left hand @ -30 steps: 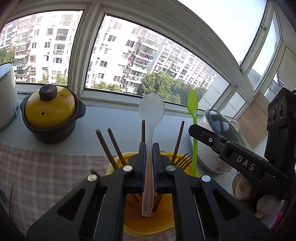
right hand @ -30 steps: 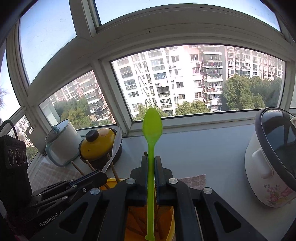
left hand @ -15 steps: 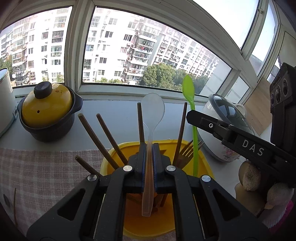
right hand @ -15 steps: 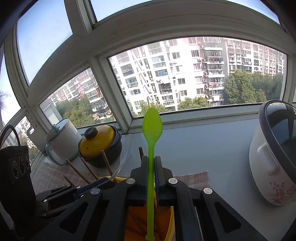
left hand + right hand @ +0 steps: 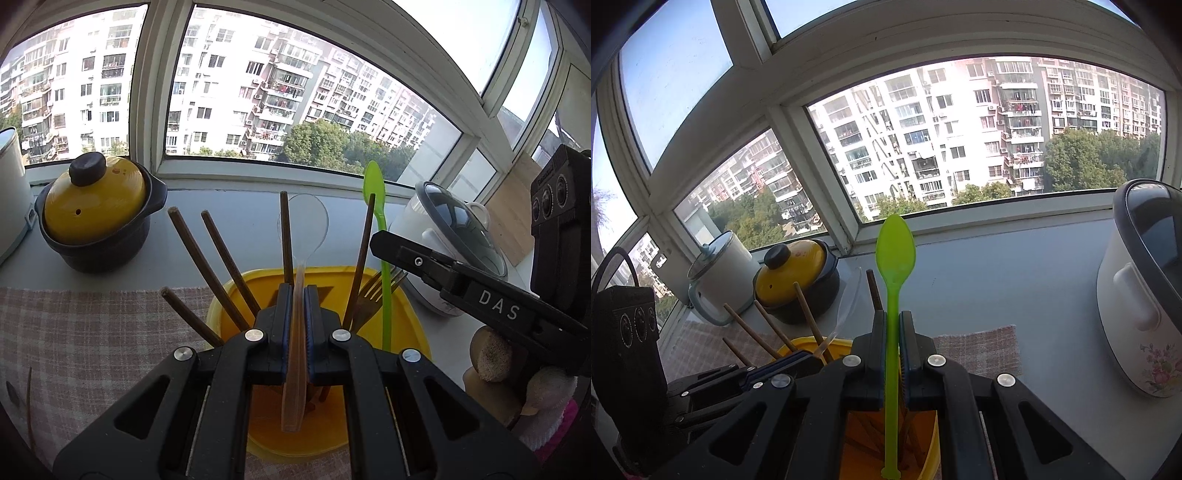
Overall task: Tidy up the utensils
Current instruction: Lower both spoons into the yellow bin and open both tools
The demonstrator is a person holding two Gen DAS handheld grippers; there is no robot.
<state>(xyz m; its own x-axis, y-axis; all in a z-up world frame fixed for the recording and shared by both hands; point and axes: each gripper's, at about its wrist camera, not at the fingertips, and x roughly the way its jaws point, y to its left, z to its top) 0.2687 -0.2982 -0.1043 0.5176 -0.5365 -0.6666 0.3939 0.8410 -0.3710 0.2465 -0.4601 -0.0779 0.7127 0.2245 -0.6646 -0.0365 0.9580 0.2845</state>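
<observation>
Both my tongs angled down over the yellow holder, left tongs clamping clear spoon upright, right tongs clamping green spoon upright

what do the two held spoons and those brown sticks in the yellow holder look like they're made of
Green spoon: likely plastic; bright, even colour, translucent against the window light.
Clear spoon: likely clear plastic; the windowsill shows through its bowl.
Brown sticks: chopsticks, matte dark brown, perhaps wood or bamboo; no grain can be made out.
Yellow holder: smooth, slightly glossy, probably plastic.
</observation>
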